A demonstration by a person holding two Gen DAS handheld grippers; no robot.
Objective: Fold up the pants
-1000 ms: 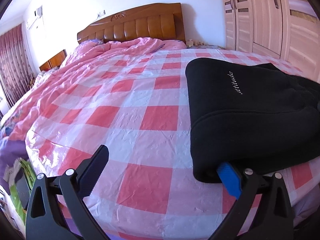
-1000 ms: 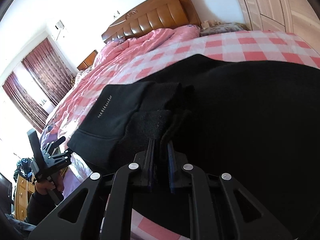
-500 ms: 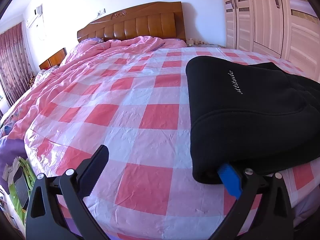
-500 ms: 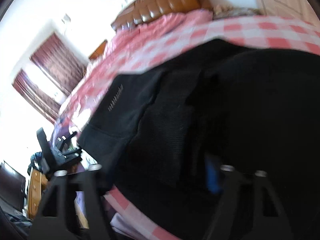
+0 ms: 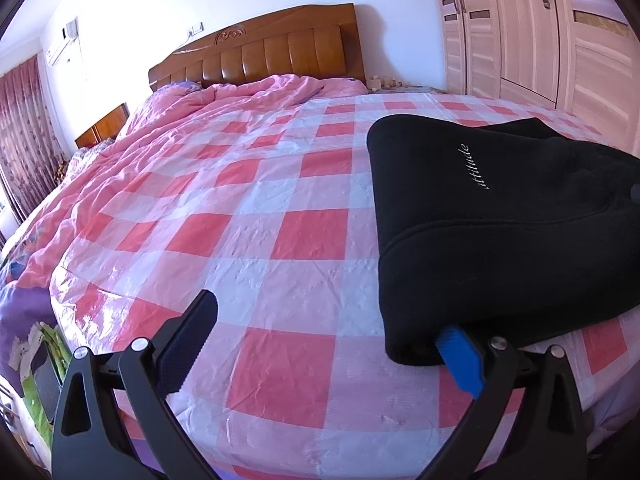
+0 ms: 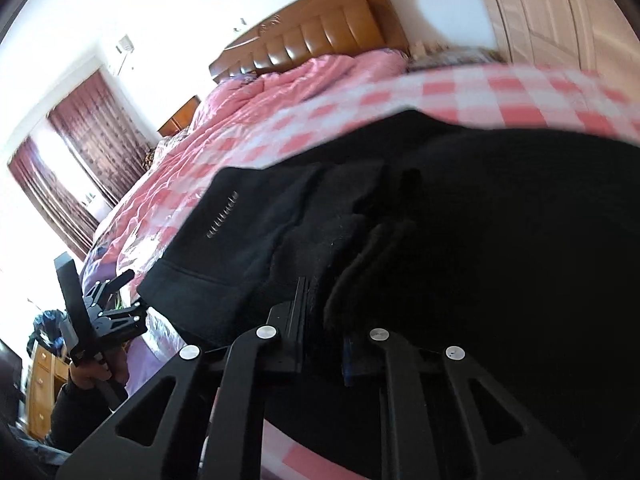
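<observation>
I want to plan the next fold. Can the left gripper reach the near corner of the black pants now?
Probably yes. The left gripper is open, and the pants corner already lies against its blue finger; only bare bedsheet lies between.

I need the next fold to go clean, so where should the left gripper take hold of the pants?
Judging by its pose, grip the rolled near corner of the pants, coming in low from the bed's foot edge. That corner bulges off the sheet, so a finger can slip under; the left gripper is open with its blue finger already there.
</observation>
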